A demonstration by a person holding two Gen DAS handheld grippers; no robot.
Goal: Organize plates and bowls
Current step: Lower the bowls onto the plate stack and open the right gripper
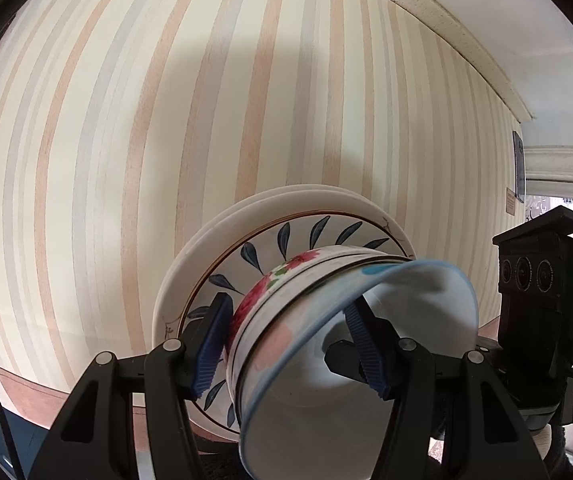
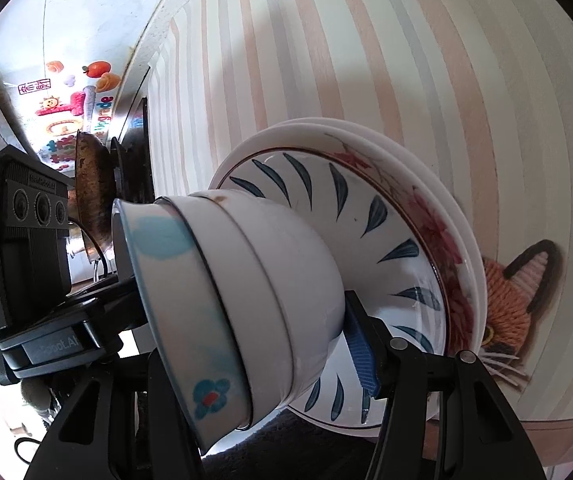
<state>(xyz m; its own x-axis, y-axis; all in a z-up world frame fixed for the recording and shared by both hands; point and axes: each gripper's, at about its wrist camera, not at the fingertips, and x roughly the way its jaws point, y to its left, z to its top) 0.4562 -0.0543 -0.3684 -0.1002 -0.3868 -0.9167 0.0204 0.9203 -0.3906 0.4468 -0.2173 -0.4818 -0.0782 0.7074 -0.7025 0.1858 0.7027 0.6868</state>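
A stack of nested bowls (image 1: 286, 304) sits on a blue-leaf plate (image 1: 262, 252) over white plates (image 1: 214, 236), all tipped against the striped surface. My left gripper (image 1: 286, 344) is shut on the bowl stack, one blue pad outside and one inside the blue-rimmed top bowl (image 1: 366, 320). In the right wrist view my right gripper (image 2: 254, 340) is shut on the same bowl stack (image 2: 270, 280) from the other side, in front of the leaf plate (image 2: 386, 232). The other gripper's camera block shows in each view.
A striped tablecloth (image 1: 166, 120) fills both views. A yarn cat figure (image 2: 518, 288) lies beyond the plates. A dark pan (image 2: 90, 196) and colourful decorations (image 2: 74, 96) are at the left of the right wrist view.
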